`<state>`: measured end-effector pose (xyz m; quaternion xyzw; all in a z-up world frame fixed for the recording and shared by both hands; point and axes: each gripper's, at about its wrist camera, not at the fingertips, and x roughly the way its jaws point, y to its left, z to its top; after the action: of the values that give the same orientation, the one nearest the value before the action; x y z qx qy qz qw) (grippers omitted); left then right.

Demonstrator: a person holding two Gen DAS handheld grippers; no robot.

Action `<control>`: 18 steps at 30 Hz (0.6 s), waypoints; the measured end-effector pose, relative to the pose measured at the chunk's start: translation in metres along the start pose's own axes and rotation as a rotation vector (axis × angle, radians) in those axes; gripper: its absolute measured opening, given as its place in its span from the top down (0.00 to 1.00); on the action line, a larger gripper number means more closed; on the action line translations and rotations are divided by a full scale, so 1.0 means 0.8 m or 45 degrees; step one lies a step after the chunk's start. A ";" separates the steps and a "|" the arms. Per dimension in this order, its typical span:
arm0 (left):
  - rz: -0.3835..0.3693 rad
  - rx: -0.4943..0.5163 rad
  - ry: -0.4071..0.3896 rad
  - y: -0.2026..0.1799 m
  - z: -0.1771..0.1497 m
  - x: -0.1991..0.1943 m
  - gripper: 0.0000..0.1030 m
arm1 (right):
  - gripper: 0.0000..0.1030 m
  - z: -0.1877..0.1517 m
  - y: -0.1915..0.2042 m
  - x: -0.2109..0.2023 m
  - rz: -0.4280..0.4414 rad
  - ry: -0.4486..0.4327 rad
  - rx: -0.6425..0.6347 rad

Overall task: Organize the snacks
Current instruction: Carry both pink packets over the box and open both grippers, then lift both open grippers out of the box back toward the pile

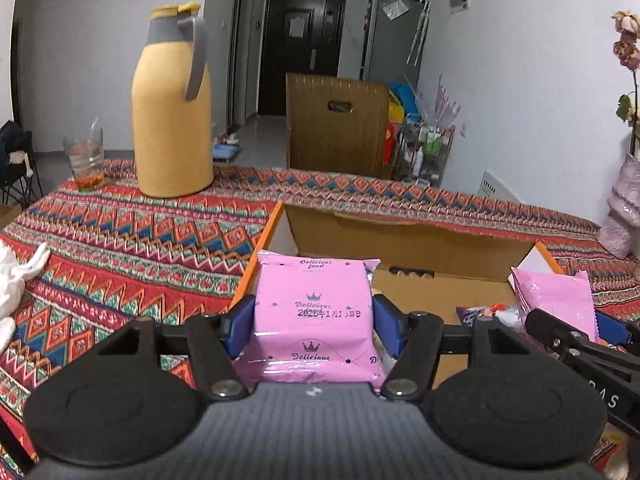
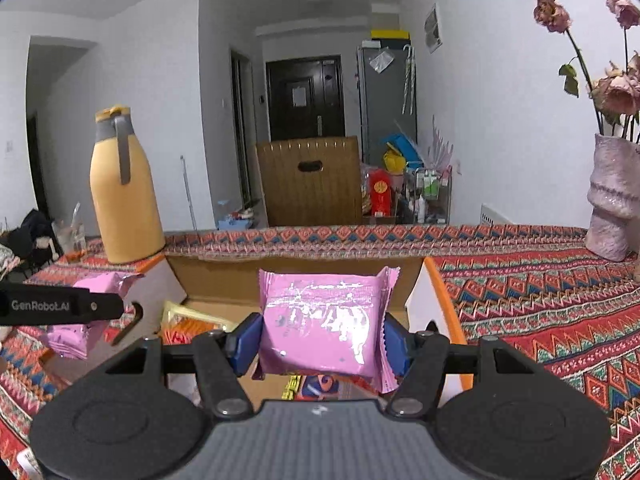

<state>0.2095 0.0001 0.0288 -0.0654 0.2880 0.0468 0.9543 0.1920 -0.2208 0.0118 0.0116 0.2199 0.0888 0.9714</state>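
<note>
My left gripper (image 1: 314, 326) is shut on a pink snack packet (image 1: 314, 312) with crown print, held over the left part of an open cardboard box (image 1: 400, 236). My right gripper (image 2: 324, 340) is shut on a second pink snack packet (image 2: 324, 320), held over the same box (image 2: 224, 272). In the left wrist view the right gripper's packet (image 1: 554, 300) shows at the right. In the right wrist view the left gripper's packet (image 2: 76, 336) shows at the left. Other snack packets (image 2: 192, 324) lie inside the box.
A yellow thermos jug (image 1: 172, 112) and a glass (image 1: 84, 160) stand at the table's far left. A pink vase (image 2: 612, 208) with dried roses stands at the far right. A patterned cloth (image 1: 132, 248) covers the table. White cloth (image 1: 20, 276) lies at the left edge.
</note>
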 end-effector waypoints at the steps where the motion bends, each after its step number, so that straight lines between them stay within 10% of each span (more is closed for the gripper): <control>1: 0.001 -0.008 0.005 0.001 -0.001 0.001 0.39 | 0.40 0.000 0.001 0.002 -0.003 0.004 -0.001; 5: -0.009 -0.018 -0.015 0.002 -0.002 -0.006 0.34 | 0.39 0.000 -0.002 -0.001 -0.005 -0.001 0.010; 8: -0.005 -0.018 -0.040 0.000 -0.002 -0.015 0.02 | 0.18 0.002 -0.004 -0.004 -0.004 -0.004 0.028; 12: -0.005 -0.028 -0.082 0.000 -0.001 -0.029 0.00 | 0.00 0.004 -0.012 -0.017 -0.004 -0.044 0.063; 18: -0.017 -0.045 -0.095 0.002 0.000 -0.036 0.00 | 0.00 0.007 -0.010 -0.025 -0.005 -0.076 0.077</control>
<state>0.1854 0.0001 0.0445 -0.0824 0.2507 0.0480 0.9633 0.1776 -0.2323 0.0249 0.0432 0.1933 0.0799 0.9769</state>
